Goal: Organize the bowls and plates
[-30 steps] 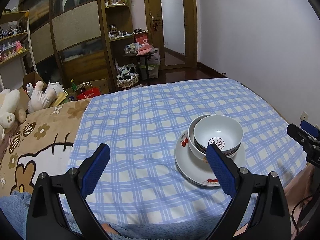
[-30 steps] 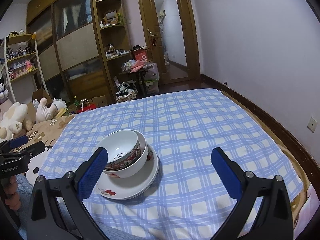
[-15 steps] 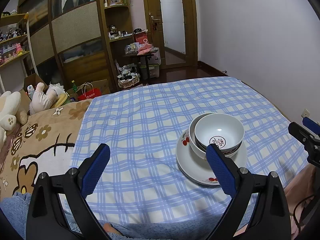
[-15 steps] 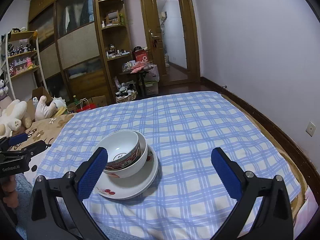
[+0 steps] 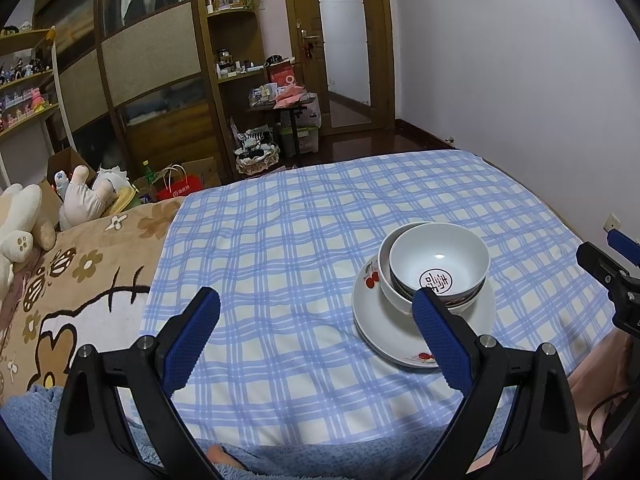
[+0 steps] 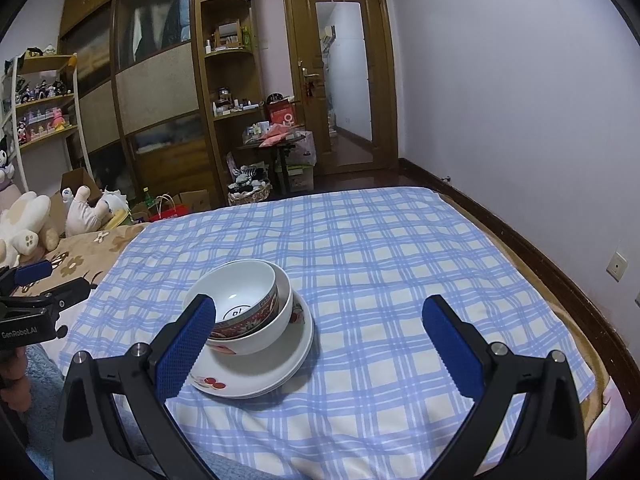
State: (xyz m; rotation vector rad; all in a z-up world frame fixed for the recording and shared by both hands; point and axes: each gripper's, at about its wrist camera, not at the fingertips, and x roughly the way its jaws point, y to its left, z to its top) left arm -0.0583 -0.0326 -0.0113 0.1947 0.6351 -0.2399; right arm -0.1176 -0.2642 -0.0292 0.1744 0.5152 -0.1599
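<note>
A: Where is the crockery sitting?

B: On the checked blue cloth [image 6: 380,248], near its front edge. The patterned bowl [image 6: 244,300] is nesting inside the plain white bowl [image 6: 276,320], and both are resting on the cherry-print plate [image 6: 280,368]. Smallest on top, widest underneath, so I judge the stacking is already done.

A: And the grippers?

B: The right gripper [image 6: 318,344] is hovering just right of the stack, fingers spread wide, holding nothing. The left gripper [image 5: 316,340] is hanging to the stack's left, equally wide and empty; its right finger [image 5: 438,344] is overlapping the bowls in the left wrist view, though I cannot tell whether it is touching.

A: Anything crowding them?

B: Not on the cloth itself. A brown flowered blanket [image 5: 60,280] is lying to the left, with soft toys [image 6: 28,224] further along. The wardrobe [image 6: 152,92] and the door [image 6: 344,80] are standing well apart, at the far end.
</note>
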